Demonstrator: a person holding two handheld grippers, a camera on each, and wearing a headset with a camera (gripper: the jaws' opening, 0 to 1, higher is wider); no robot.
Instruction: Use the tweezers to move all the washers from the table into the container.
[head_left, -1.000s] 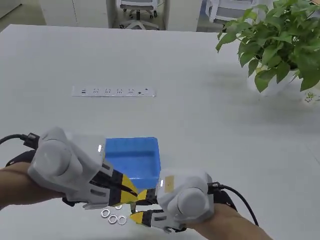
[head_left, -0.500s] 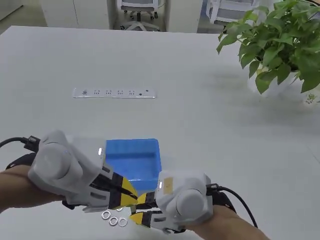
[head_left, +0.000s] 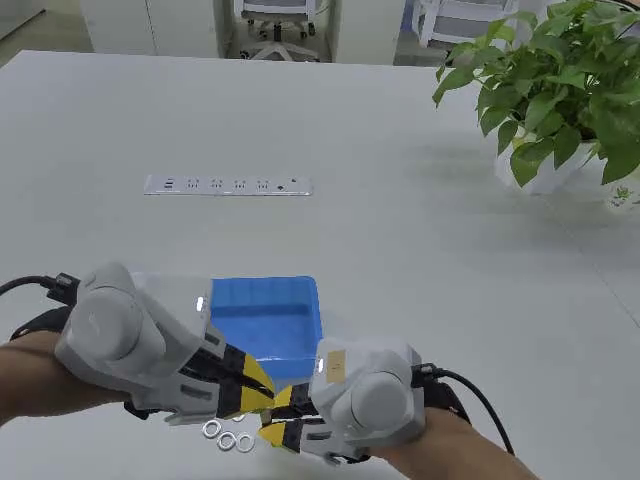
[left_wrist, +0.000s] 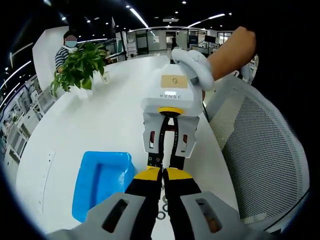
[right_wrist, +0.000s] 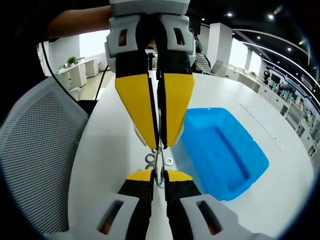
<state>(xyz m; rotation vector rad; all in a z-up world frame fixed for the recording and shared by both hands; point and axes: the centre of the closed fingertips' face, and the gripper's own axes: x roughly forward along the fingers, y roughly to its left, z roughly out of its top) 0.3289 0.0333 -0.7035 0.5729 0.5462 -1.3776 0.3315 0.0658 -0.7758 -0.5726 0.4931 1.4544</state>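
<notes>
My two grippers meet tip to tip over the table's near edge. Thin metal tweezers (right_wrist: 158, 159) run between both pairs of jaws. The left gripper (head_left: 264, 388) is shut on the tweezers along its yellow jaws. The right gripper (head_left: 275, 416) faces it, its jaws closed on the tweezers' looped end. In the right gripper view its own tips (right_wrist: 159, 176) sit just below the left gripper (right_wrist: 156, 142). Three washers (head_left: 228, 438) lie in a row on the table under the jaws, also seen as washers (right_wrist: 169, 161). The blue container (head_left: 265, 300) stands right behind them.
A white power strip (head_left: 228, 185) lies mid-table. A potted plant (head_left: 560, 90) stands at the far right. A grey mesh chair (right_wrist: 40, 150) sits at the near table edge. Office chairs stand beyond the far edge.
Almost nothing: both grippers stay tip to tip on the tweezers, and the washers and container lie as before. The head camera has shifted slightly.
</notes>
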